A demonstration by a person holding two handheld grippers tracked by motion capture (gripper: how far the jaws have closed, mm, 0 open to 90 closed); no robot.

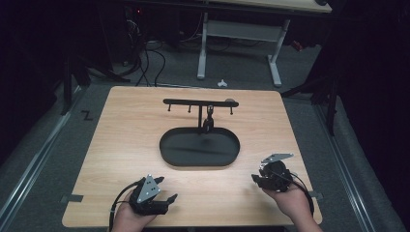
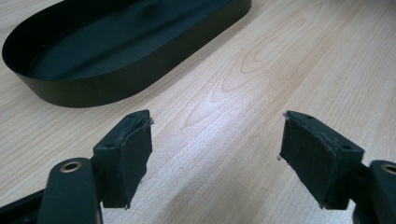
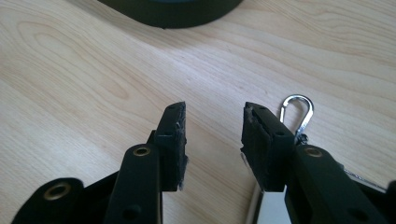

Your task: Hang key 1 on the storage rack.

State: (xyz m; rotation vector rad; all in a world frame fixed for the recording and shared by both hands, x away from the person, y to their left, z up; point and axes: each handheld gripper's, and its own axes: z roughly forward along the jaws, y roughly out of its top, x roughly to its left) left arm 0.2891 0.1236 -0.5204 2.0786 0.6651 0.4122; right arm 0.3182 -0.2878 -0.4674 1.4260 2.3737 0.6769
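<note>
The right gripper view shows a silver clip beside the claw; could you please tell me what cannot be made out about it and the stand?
- Silver clip, right gripper view: its lower part is hidden behind the right claw, so what it is attached to is unclear.
- Stand, high view: its hooks, and the dark item hanging by the post, are too small to identify.
- Black tray, right gripper view: cut off by the top edge.

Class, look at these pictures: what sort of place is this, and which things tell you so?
Probably a lab or workshop: a light wooden table on grey carpet, tangled black cables on the floor behind, and a white-legged desk frame against dark surroundings.
</note>
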